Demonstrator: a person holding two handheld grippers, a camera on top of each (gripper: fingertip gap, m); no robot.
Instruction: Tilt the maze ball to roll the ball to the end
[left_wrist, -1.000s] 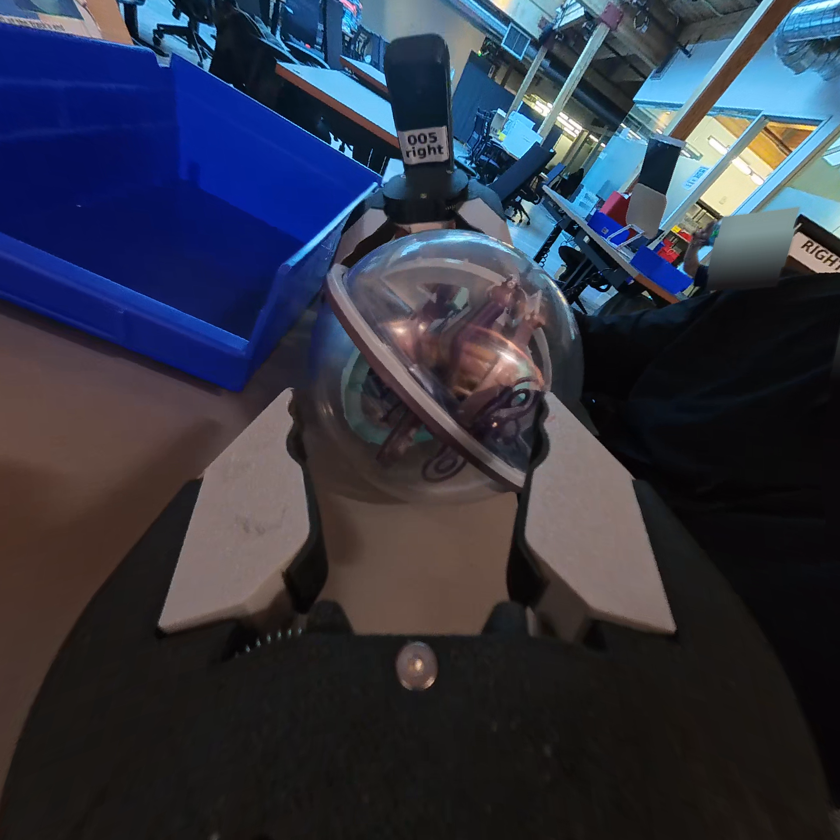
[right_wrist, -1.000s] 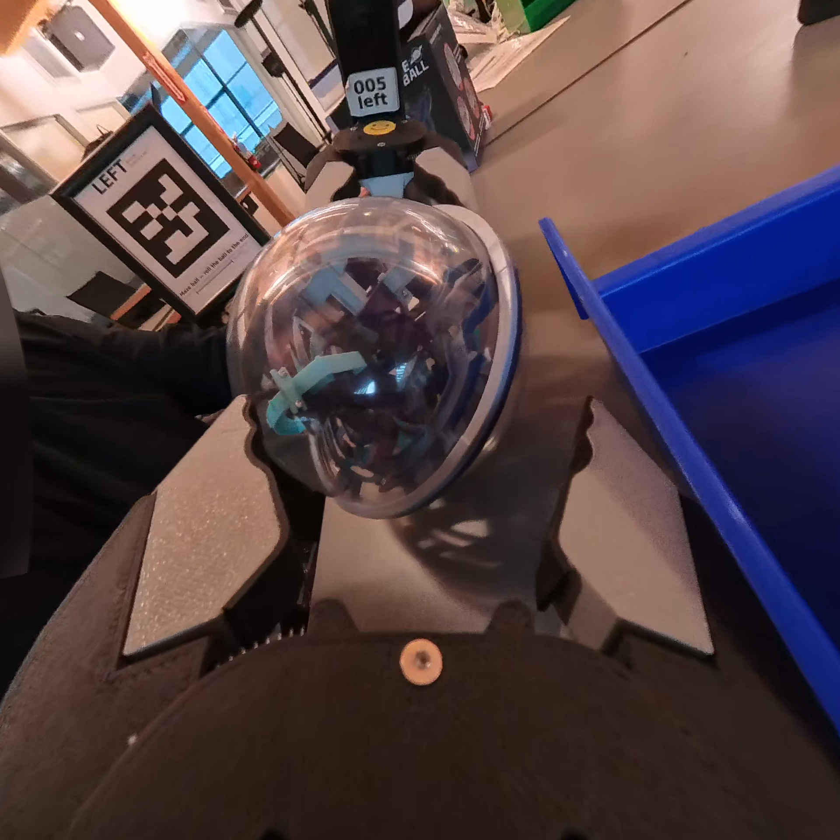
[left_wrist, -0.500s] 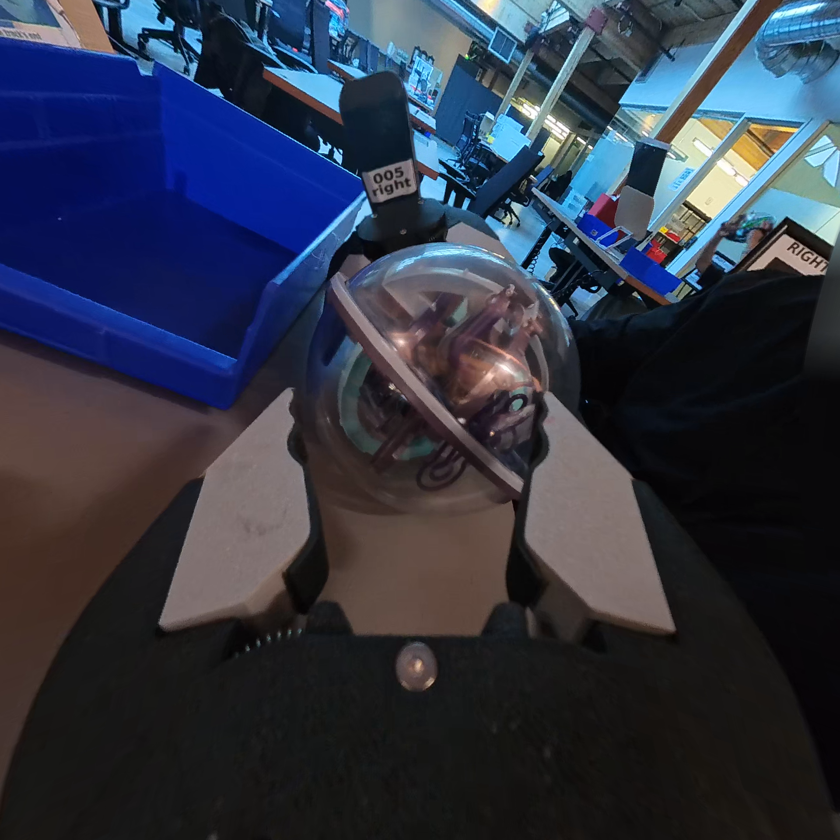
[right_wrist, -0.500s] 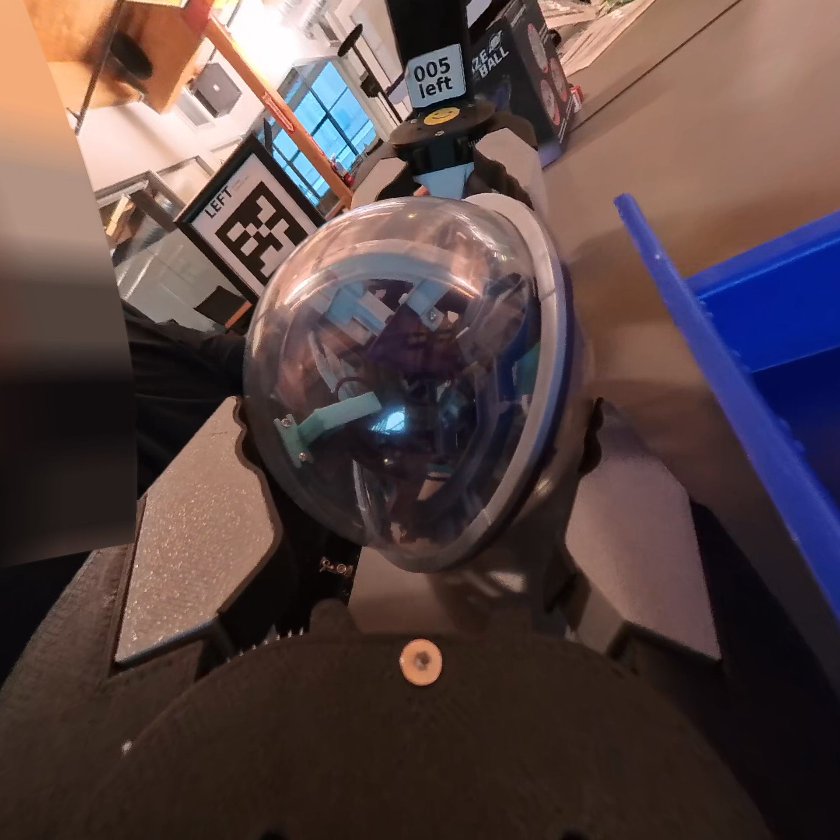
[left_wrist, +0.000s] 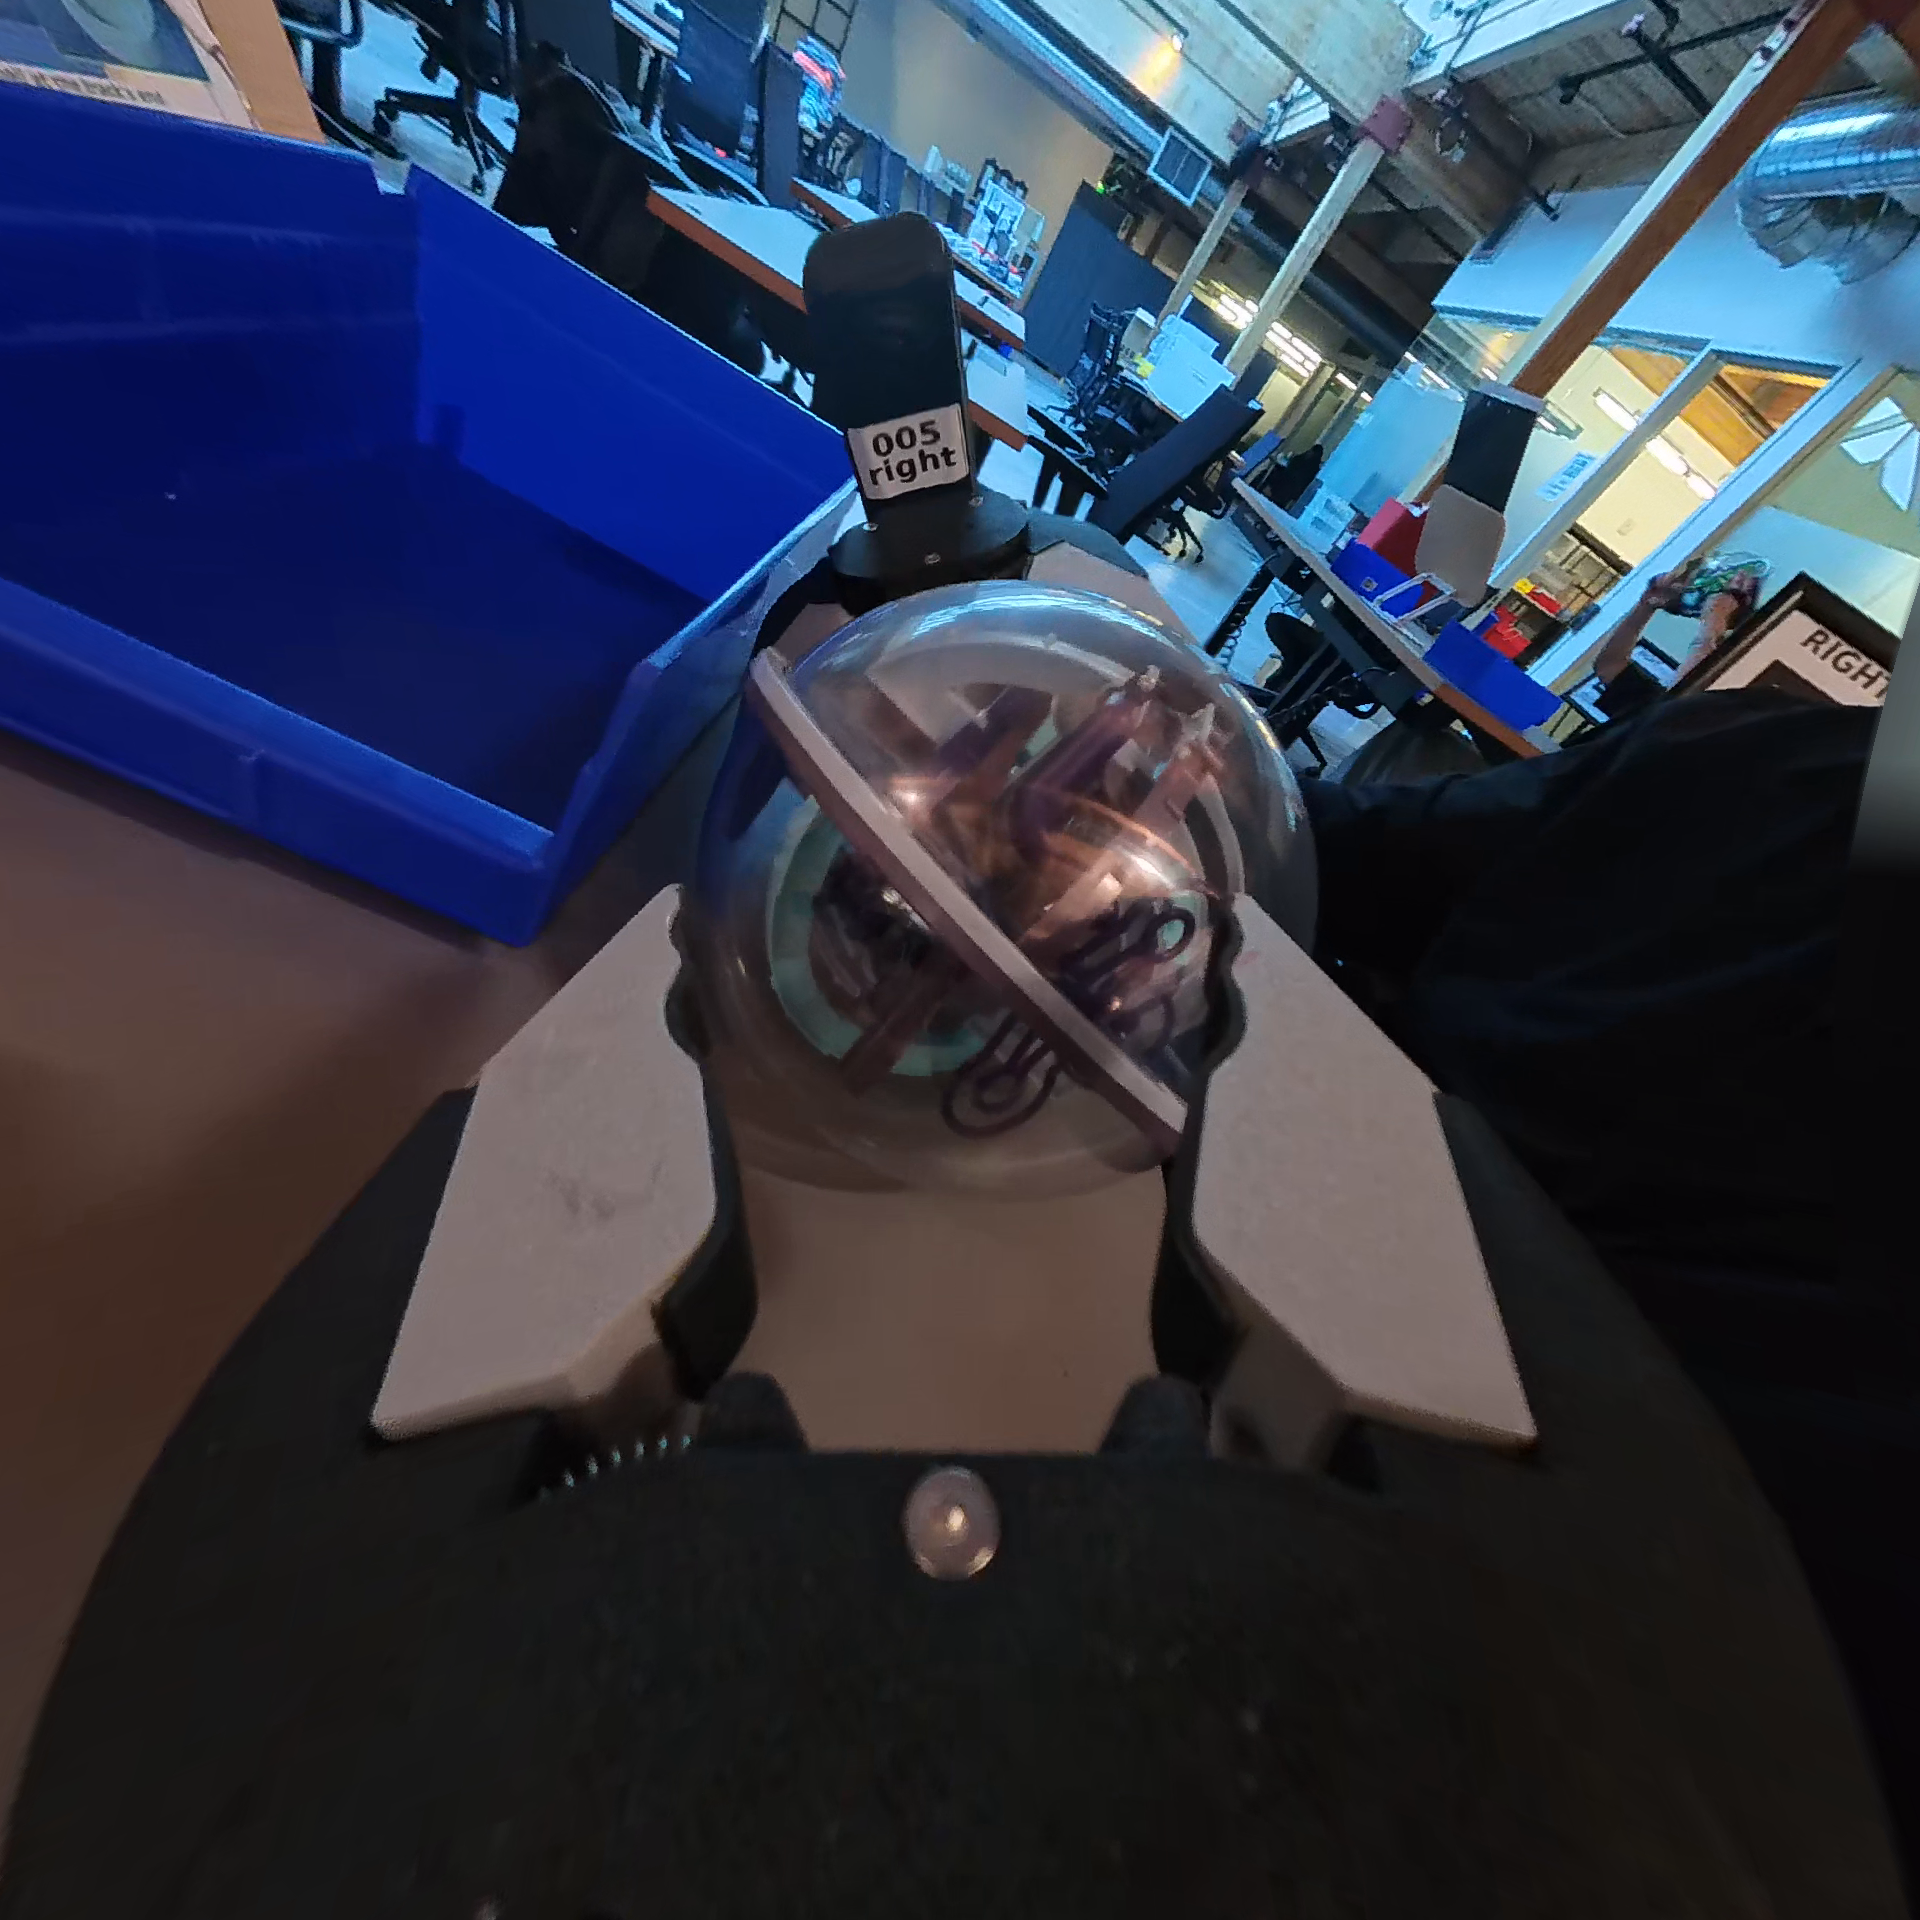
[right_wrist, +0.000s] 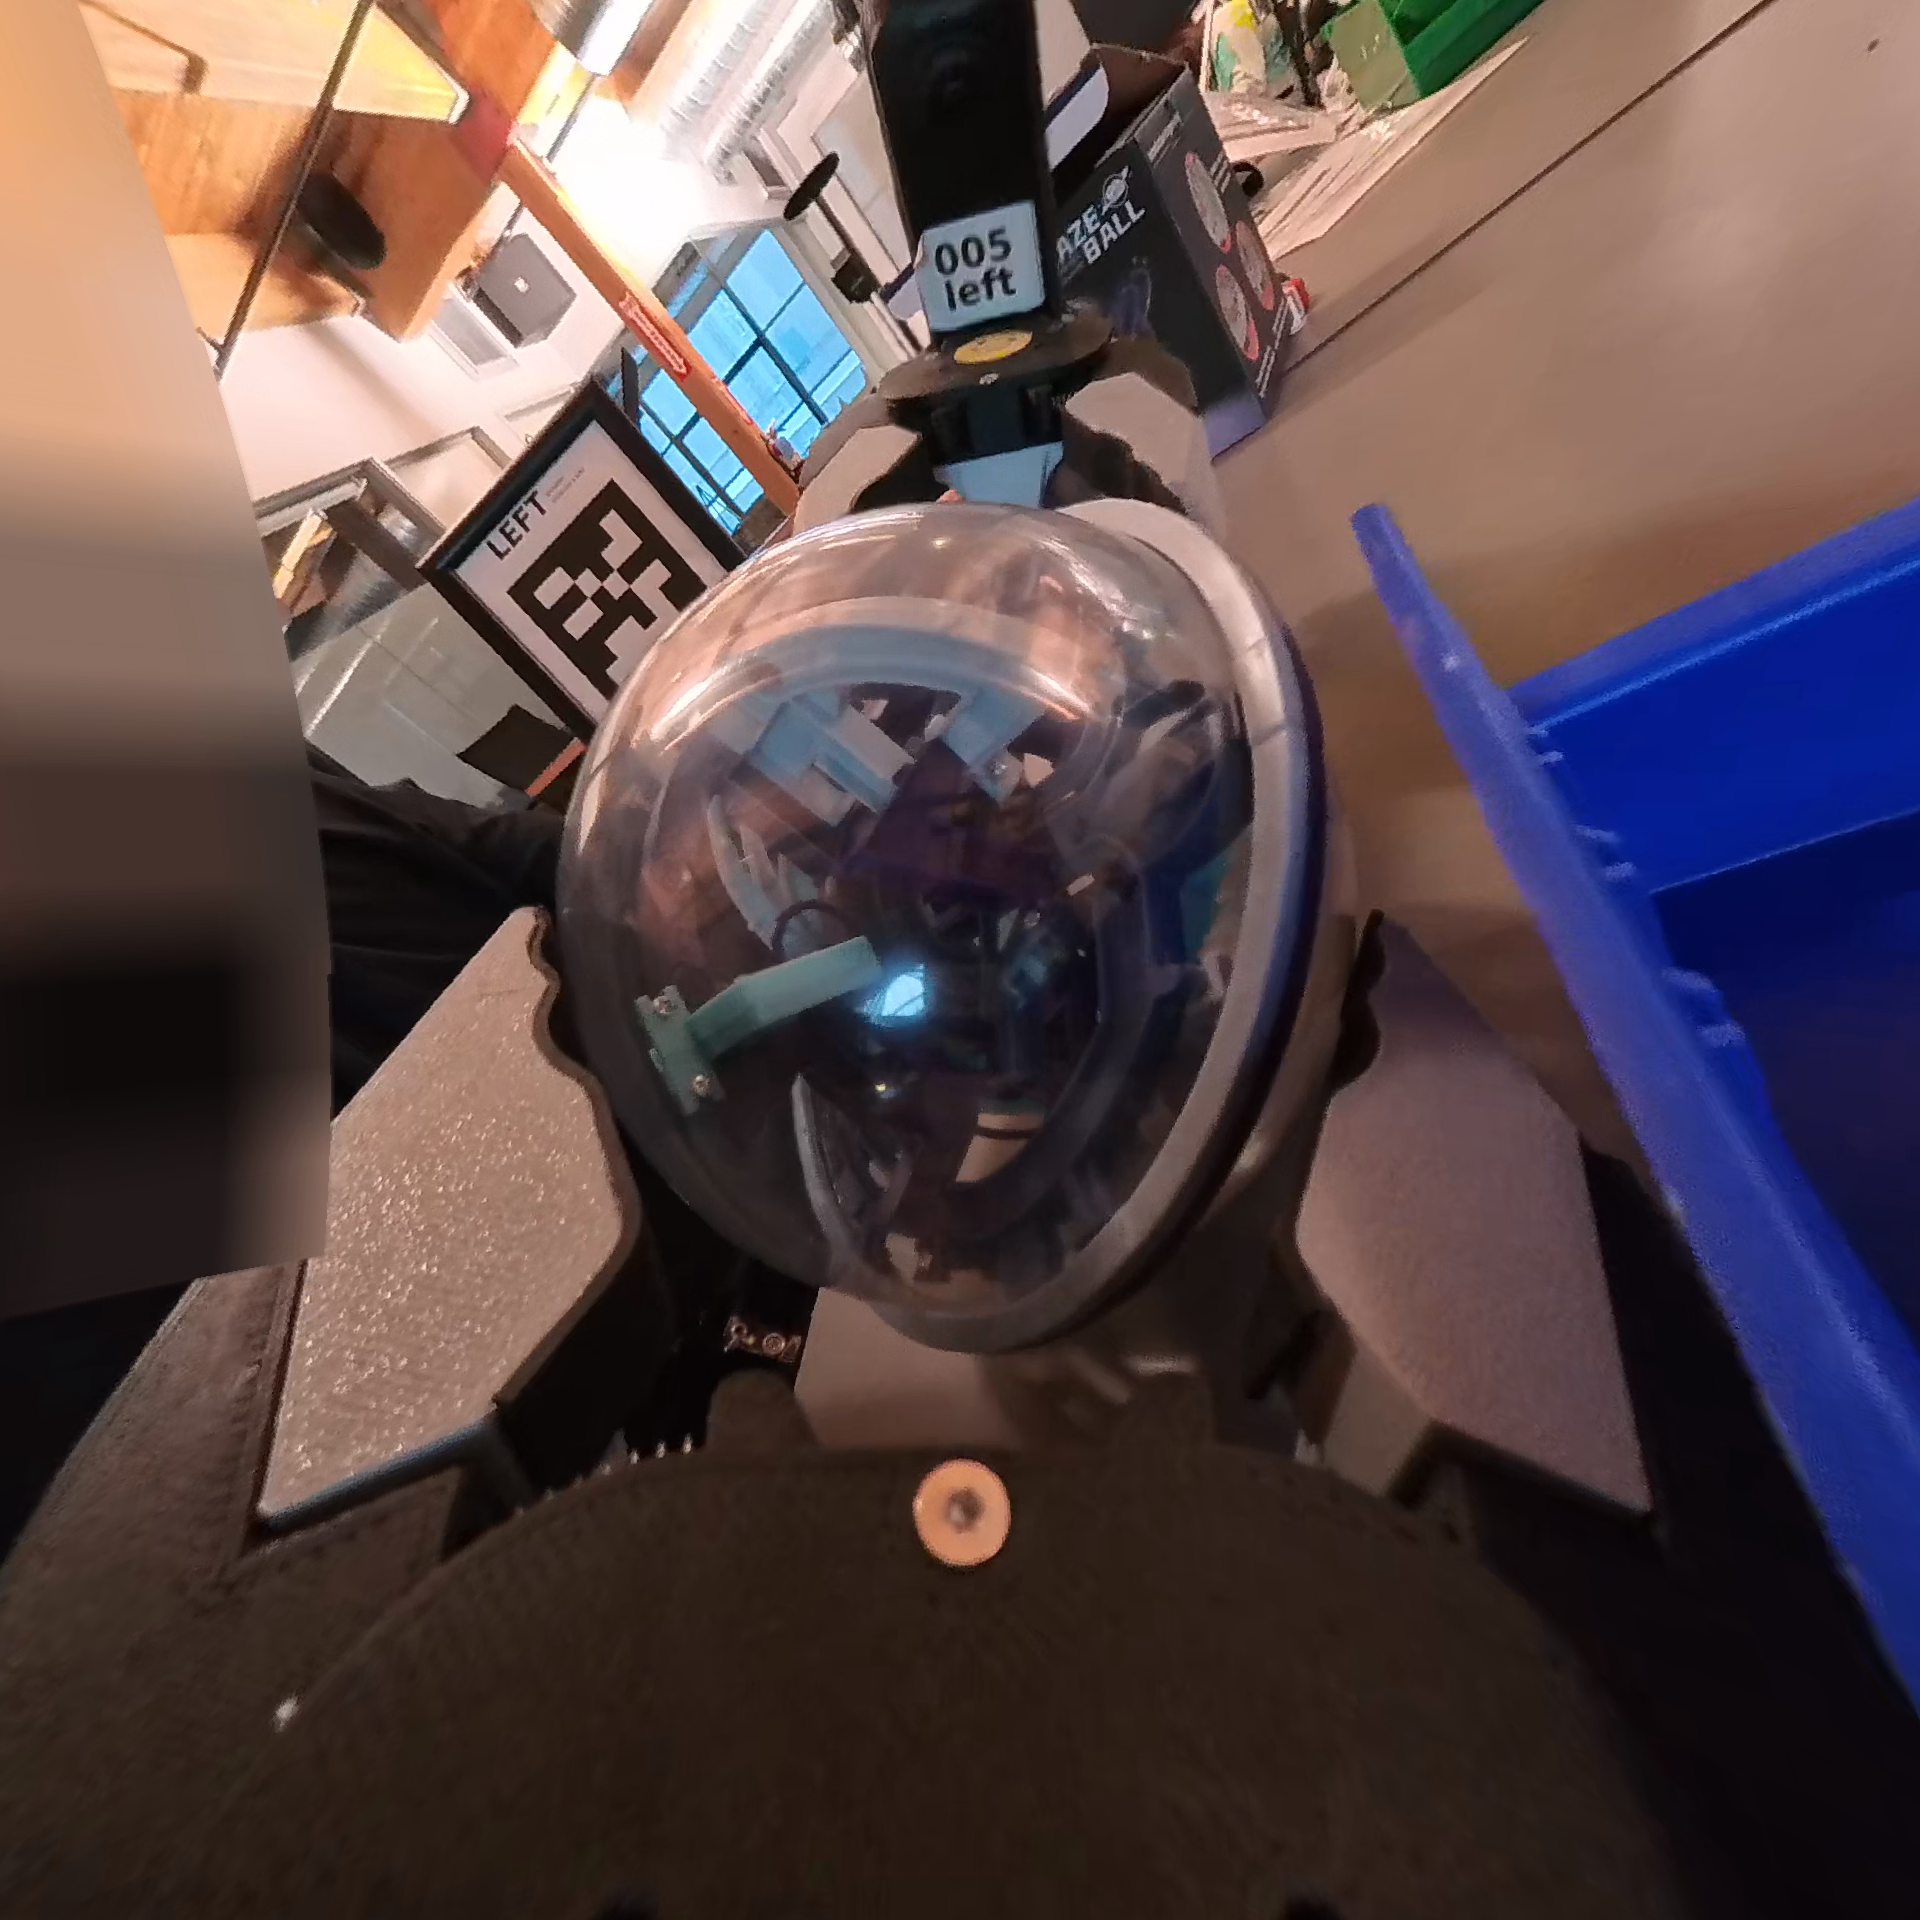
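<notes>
The brown table (left_wrist: 187, 1039) is carrying a large blue bin (left_wrist: 343, 582), which is lying to the left in the left wrist view and to the right in the right wrist view, and beside it the two tools are facing each other with the maze ball (left_wrist: 997, 894) between them. The ball is being held above the table, not resting on it as far as I can judge, close to the bin's wall but apart from it. The left gripper (left_wrist: 951, 997) is clamped on the sphere: its dark fingertips (left_wrist: 691, 997) are pressing on both flanks of the clear shell. The right gripper (right_wrist: 956, 997), coming from the opposite side, is also closing on the same ball, with its fingers standing wider, around the broadest part, and its pads (right_wrist: 556, 987) are touching the shell. So the ball is lying straight ahead of each tool, and neither hand is nearer than the other. A sphere is not having a real long axis (the only direction it gives is the grey seam ring (left_wrist: 966, 904)). This ring is running diagonally in the left wrist view, from upper left to lower right, so the ball's equator is standing steeply tilted and not level. I am judging that the next tilt depends on both wrists turning together around the line joining them. The small ball inside I cannot find among the purple and teal tracks.
</notes>
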